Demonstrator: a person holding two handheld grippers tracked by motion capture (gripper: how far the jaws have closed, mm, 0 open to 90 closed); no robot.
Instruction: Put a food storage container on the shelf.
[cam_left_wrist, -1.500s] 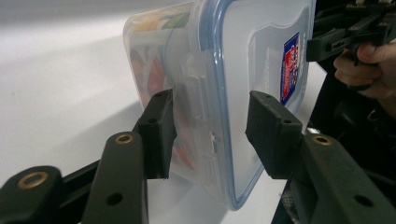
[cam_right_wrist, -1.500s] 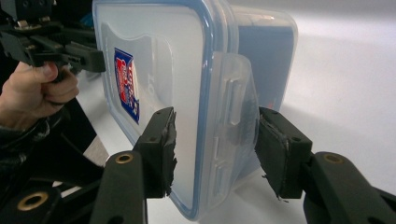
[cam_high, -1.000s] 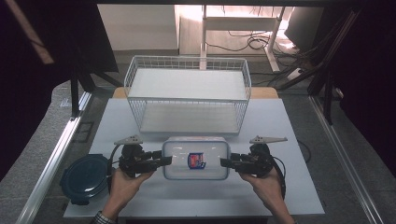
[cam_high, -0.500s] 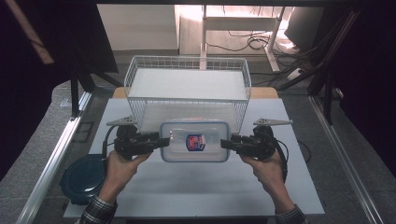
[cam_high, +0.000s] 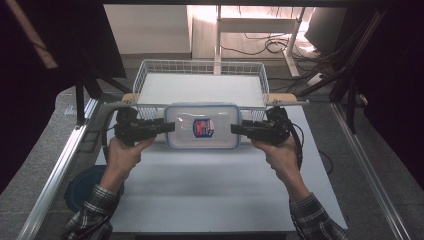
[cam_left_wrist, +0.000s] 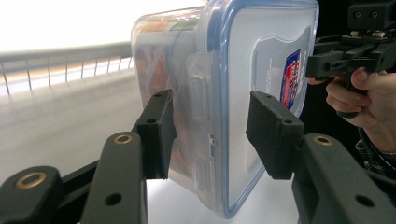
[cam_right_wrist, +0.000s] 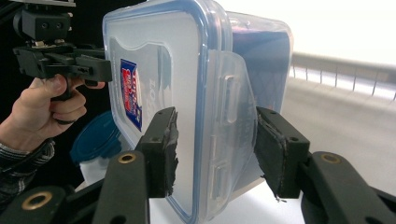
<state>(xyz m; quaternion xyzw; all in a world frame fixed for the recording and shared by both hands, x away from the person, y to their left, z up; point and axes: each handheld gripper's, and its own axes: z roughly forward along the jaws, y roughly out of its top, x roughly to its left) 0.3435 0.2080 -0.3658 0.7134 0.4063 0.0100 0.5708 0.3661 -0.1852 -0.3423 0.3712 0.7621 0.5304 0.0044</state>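
Item under handling: a clear lidded food container (cam_high: 202, 126), rectangular, with a blue seal rim and a red-and-blue label on the lid. It is held off the white surface (cam_high: 210, 185), level, between the two tools, just in front of the near rim of the white wire basket (cam_high: 200, 67).

Handling judgement: rigid plastic, smooth and likely slippery under the pads. Some coloured contents show dimly through the wall in the left gripper view, so a moderate weight is probable, not an empty shell. The sound places to grip are the two short ends, across lid and base at the latch flaps; the flaps themselves are hinged and could flex.

Left tool (cam_high: 162, 127): jaws about half open, set across the container's left short end. In the left gripper view one pad sits on the base side and the other on the lid side, with the latch flap (cam_left_wrist: 200, 93) between them.

Right tool (cam_high: 239, 129): the same half-open setting, clamped across the right short end, straddling the latch flap (cam_right_wrist: 231, 116) there.

A round dark-blue lid (cam_high: 87, 182) lies at the surface's left near edge, well apart.
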